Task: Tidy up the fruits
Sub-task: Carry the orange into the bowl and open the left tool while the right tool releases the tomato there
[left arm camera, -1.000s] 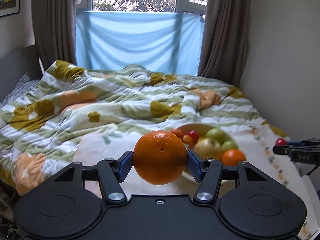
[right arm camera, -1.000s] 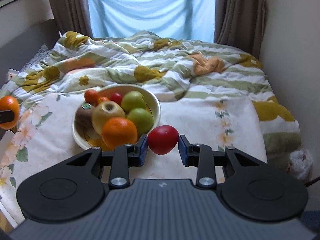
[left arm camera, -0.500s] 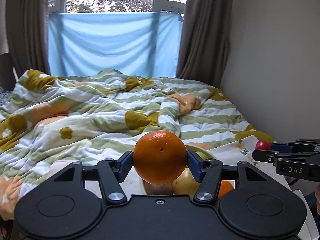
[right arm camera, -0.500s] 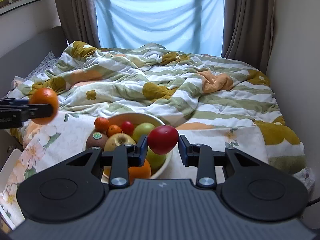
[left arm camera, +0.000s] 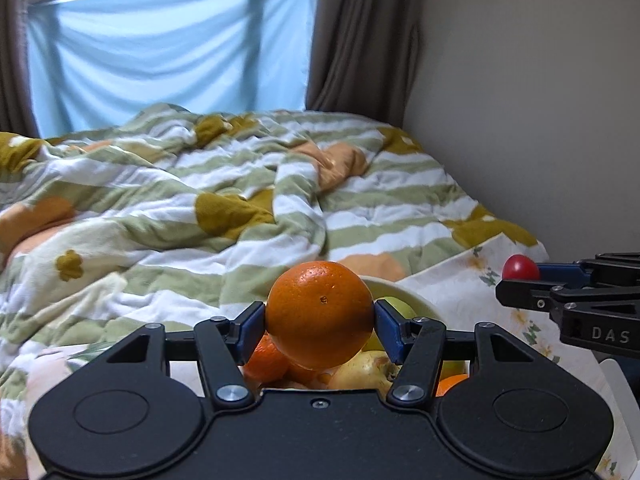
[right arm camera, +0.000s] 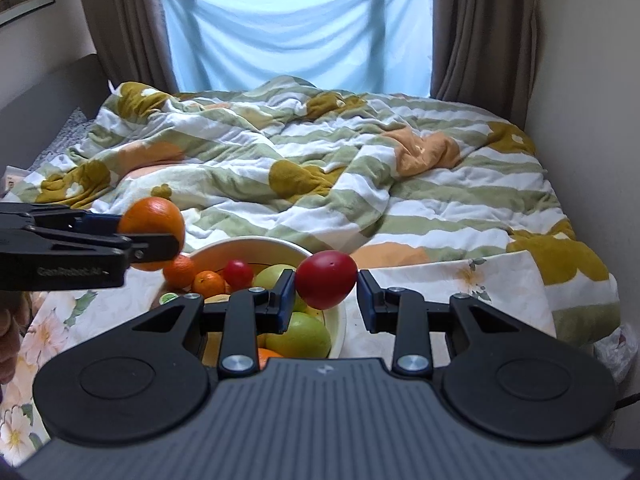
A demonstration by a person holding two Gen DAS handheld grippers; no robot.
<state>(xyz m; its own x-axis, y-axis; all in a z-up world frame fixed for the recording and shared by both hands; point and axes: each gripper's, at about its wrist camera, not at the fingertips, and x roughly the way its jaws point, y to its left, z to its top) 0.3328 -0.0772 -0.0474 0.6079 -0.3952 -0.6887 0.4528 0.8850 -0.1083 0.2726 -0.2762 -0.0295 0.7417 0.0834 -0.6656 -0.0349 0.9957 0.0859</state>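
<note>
My left gripper (left arm camera: 320,322) is shut on a large orange (left arm camera: 320,314) and holds it over the near left side of a cream bowl (left arm camera: 416,292). In the right wrist view the same orange (right arm camera: 154,232) hangs just left of the bowl's rim (right arm camera: 248,242). My right gripper (right arm camera: 326,290) is shut on a smooth red fruit (right arm camera: 326,280) above the bowl's right part. The left wrist view shows it from the side, the red fruit (left arm camera: 520,267) at its tip. The bowl holds green apples (right arm camera: 304,334), small oranges (right arm camera: 208,282) and a small red fruit (right arm camera: 238,274).
The bowl stands on a floral cloth (right arm camera: 500,280) at the foot of a bed with a rumpled striped quilt (right arm camera: 320,152). A wall (left arm camera: 540,100) runs close on the right. A person's hand (right arm camera: 8,332) shows at the left edge. A white bag (right arm camera: 616,344) lies beside the bed.
My left gripper has carried the orange rightward and down until it hangs over the bowl. My right gripper has drawn back with the red fruit, so the bowl sits lower in its view.
</note>
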